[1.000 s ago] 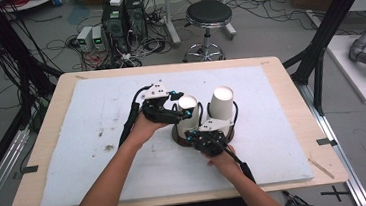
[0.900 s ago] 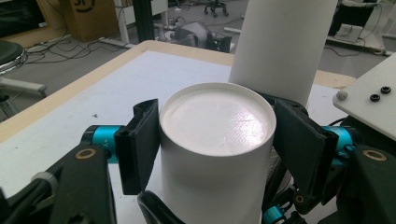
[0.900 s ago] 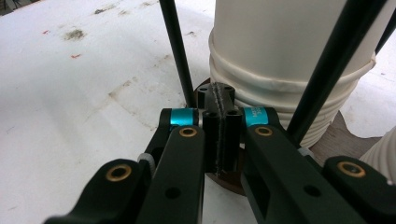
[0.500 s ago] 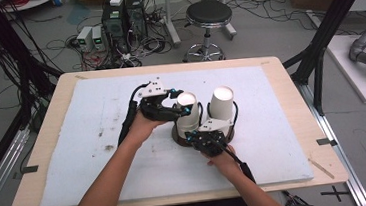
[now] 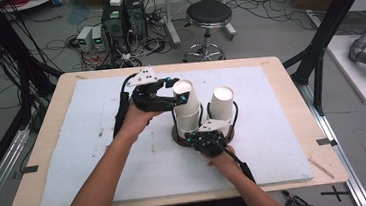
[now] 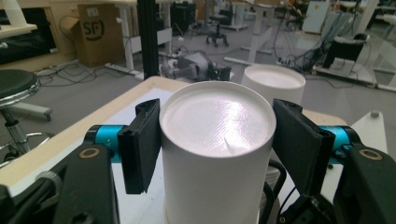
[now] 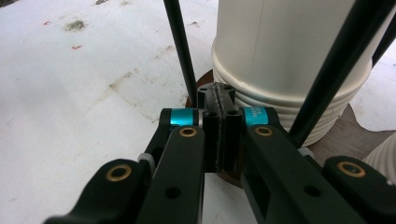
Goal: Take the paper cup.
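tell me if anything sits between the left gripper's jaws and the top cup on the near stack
Nothing visible does. In the left gripper view the left gripper has one jaw on each side of the top cup, with only a thin gap on each side. The second stack stands behind it, out of the way.

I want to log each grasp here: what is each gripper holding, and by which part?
The left gripper brackets the top white inverted paper cup just under its upturned base. The right gripper is shut on the edge of the brown round base plate.
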`<action>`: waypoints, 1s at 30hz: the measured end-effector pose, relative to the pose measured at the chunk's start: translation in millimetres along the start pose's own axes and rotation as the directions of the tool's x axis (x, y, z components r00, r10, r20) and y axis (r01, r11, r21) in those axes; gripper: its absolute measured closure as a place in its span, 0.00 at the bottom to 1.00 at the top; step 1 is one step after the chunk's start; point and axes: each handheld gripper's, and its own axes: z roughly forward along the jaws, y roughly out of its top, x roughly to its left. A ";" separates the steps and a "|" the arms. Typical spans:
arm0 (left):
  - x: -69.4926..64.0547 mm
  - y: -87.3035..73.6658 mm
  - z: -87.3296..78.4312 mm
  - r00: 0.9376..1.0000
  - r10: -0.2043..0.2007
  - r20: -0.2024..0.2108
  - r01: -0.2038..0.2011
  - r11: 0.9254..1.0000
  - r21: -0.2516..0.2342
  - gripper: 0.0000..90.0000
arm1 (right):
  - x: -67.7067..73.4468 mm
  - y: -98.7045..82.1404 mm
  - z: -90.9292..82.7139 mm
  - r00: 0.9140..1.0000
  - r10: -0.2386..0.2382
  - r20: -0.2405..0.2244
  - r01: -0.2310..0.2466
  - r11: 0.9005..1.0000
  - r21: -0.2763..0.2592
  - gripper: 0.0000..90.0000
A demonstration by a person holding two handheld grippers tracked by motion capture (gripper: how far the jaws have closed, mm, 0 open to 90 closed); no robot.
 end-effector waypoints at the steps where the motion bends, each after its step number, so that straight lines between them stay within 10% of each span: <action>1: 0.7 1.4 -2.2 1.000 -0.005 0.000 0.005 1.000 -0.007 0.39 | -0.1 0.0 -0.2 1.000 0.001 -0.003 -0.001 1.000 -0.001 1.00; 12: 1.7 28.4 -28.8 1.000 0.002 -0.028 -0.004 0.999 -0.044 0.39 | 0.0 1.8 -5.1 0.999 -0.011 -0.042 0.011 1.000 -0.010 1.00; 30: -12.4 15.0 -95.6 1.000 0.012 -0.022 -0.013 1.000 -0.023 0.39 | -11.9 9.2 -46.1 0.966 -0.064 -0.252 0.051 0.997 -0.057 0.38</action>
